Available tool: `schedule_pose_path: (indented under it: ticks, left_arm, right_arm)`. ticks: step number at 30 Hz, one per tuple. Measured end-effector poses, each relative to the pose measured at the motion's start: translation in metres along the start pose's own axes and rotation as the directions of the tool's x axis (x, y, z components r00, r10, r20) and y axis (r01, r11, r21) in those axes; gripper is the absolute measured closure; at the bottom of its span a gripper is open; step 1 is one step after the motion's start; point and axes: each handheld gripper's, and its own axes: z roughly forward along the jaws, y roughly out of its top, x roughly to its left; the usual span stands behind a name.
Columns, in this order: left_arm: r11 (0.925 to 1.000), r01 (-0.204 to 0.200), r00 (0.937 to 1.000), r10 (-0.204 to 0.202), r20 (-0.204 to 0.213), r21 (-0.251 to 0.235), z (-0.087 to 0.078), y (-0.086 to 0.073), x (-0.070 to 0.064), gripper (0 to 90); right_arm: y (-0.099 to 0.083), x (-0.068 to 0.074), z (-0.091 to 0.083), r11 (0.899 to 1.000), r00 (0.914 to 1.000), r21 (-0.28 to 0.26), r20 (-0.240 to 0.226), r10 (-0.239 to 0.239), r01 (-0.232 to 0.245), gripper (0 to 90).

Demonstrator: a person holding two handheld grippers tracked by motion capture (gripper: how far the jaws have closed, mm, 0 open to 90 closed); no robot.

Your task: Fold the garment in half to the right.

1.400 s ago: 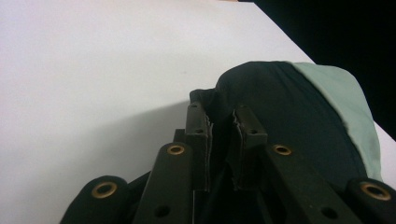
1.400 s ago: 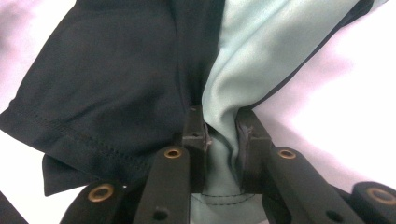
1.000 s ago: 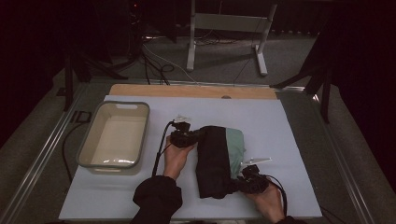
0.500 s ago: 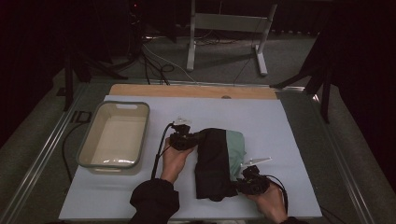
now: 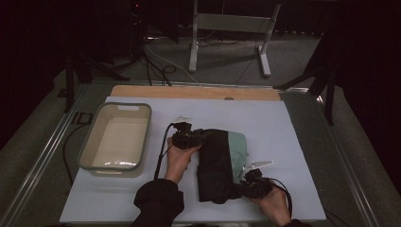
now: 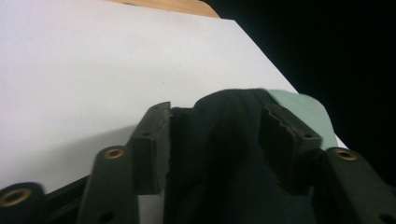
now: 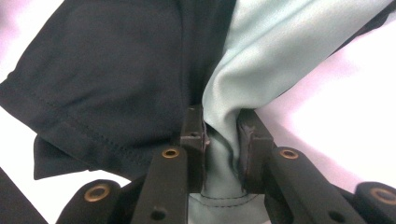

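R tongs (image 7: 222, 135) clenched on folded black-and-mint fabric garment (image 5: 220, 163); L tongs (image 6: 215, 140) spread wide round its black edge, on white tabletop (image 5: 293, 137).

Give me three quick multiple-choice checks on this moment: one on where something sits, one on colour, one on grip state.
1. Where is the beige rectangular plastic tub relative to the folded black and mint-green fabric garment?
A. on its left
B. on its right
C. on top of it

2. What colour is the fabric pinched by the right hand-held gripper?
A. red
B. mint green
C. yellow

3. How is the left hand-held gripper?
A. lying unheld on the white table sheet
B. inside the tub
C. jaws apart with black fabric between them

Answers: 1 A, the high view shows the tub left of the garment. 2 B, the right gripper view shows green cloth clamped. 3 C, the left gripper view shows it.
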Motion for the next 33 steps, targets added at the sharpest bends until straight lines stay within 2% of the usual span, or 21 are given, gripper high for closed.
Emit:
schedule_pose_path:
  ticks: [2, 6, 10, 13, 15, 18, 27, 33]
  left_arm:
    - [0.9999, 0.001, 0.9999, -0.001, -0.013, 0.014, 0.003, 0.000, 0.000, 44.0]
    - [0.9991, 0.007, 0.9995, -0.006, -0.030, 0.042, 0.006, 0.000, 0.001, 61.3]
    - [0.9985, -0.001, 0.9995, 0.002, -0.031, 0.056, 0.006, -0.001, 0.001, 75.3]
    - [0.9984, -0.002, 0.9996, 0.003, -0.027, 0.056, 0.006, -0.001, 0.000, 78.6]
    - [0.9984, -0.004, 0.9997, 0.005, -0.025, 0.057, 0.006, -0.001, -0.001, 79.5]
    - [0.9985, -0.007, 0.9997, 0.008, -0.023, 0.055, 0.007, -0.001, -0.002, 80.3]
    - [0.9990, -0.016, 0.9997, 0.017, -0.019, 0.041, 0.002, 0.001, -0.002, 81.2]
    - [0.9991, -0.029, 0.9994, 0.029, -0.016, 0.032, -0.003, 0.003, -0.004, 81.4]
  right_arm:
    - [0.001, 0.001, 0.000, 1.000, 0.9999, 0.001, 0.010, 0.010, -0.010, 71.5]
    - [0.001, -0.001, 0.001, 0.999, 0.9986, -0.011, -0.008, 0.053, -0.053, 62.4]
    - [0.002, 0.007, 0.003, 0.999, 0.9993, -0.003, 0.018, 0.032, -0.032, 54.3]
    - [0.002, 0.012, 0.004, 1.000, 0.9981, 0.005, 0.061, 0.000, 0.000, 60.8]
    - [0.003, 0.012, 0.004, 1.000, 0.9992, 0.009, 0.039, 0.007, -0.007, 70.0]
    - [0.004, 0.011, 0.005, 1.000, 0.9996, 0.009, 0.017, 0.023, -0.023, 74.9]
    - [0.005, 0.003, -0.001, 0.996, 0.9939, -0.018, -0.061, 0.092, -0.093, 78.6]
    - [0.007, 0.000, -0.009, 0.992, 0.9886, -0.045, -0.104, 0.109, -0.114, 79.0]
